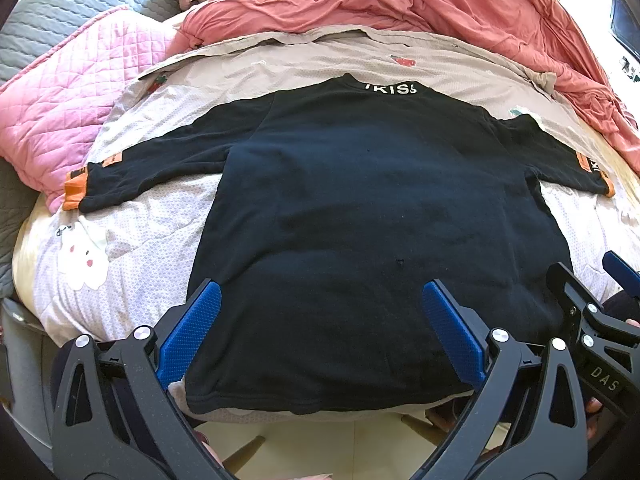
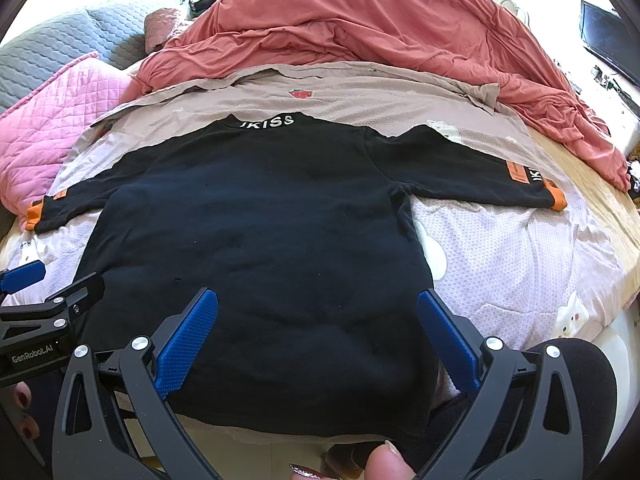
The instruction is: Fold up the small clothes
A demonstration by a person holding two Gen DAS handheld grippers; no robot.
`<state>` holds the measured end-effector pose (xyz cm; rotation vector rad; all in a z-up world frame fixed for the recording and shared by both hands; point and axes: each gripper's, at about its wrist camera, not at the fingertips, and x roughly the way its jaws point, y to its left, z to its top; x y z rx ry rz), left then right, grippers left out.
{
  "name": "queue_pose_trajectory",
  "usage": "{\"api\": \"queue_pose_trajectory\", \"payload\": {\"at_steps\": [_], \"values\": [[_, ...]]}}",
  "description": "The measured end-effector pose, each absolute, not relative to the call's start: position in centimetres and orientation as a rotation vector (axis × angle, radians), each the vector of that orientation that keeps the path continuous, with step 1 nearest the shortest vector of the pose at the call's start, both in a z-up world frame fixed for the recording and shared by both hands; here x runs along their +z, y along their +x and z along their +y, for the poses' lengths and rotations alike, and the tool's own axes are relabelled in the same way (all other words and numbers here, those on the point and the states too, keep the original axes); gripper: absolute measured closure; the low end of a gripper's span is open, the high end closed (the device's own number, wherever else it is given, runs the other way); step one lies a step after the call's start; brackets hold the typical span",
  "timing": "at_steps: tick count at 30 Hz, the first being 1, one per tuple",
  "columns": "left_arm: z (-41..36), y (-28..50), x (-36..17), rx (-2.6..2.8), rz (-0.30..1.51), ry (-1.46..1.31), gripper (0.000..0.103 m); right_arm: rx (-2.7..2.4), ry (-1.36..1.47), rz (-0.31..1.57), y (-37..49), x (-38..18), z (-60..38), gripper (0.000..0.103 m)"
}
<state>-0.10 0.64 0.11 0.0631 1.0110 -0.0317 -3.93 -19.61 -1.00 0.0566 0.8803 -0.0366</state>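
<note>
A small black long-sleeved top (image 1: 360, 208) (image 2: 256, 220) lies flat on the bed, back up, sleeves spread to both sides. White letters mark its collar (image 1: 390, 89) (image 2: 267, 122), and the cuffs are orange (image 1: 74, 188) (image 2: 557, 196). My left gripper (image 1: 320, 300) hovers open over the hem's left half, blue pads wide apart, nothing between them. My right gripper (image 2: 318, 308) is open too, above the hem's right half. In the left wrist view the right gripper (image 1: 592, 296) shows at the right edge; in the right wrist view the left gripper (image 2: 48, 292) shows at the left edge.
Under the top is a beige and white patterned bed cover (image 1: 132, 248) (image 2: 520, 264). A crumpled salmon-red duvet (image 1: 420, 4) (image 2: 380, 28) lies behind, a pink quilted pillow (image 1: 60, 108) and grey quilt (image 1: 72, 4) to the left. A screen (image 2: 608, 40) stands far right. Toes (image 2: 384, 460) show below.
</note>
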Motion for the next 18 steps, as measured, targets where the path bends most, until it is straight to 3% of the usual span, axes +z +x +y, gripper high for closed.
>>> {"api": "queue_pose_trajectory", "payload": {"at_steps": [18], "values": [[0.87,-0.19,0.1,-0.03,1.011,0.059,0.008,-0.039,0.052,0.879,-3.86,-0.96,-19.61,0.004]]}}
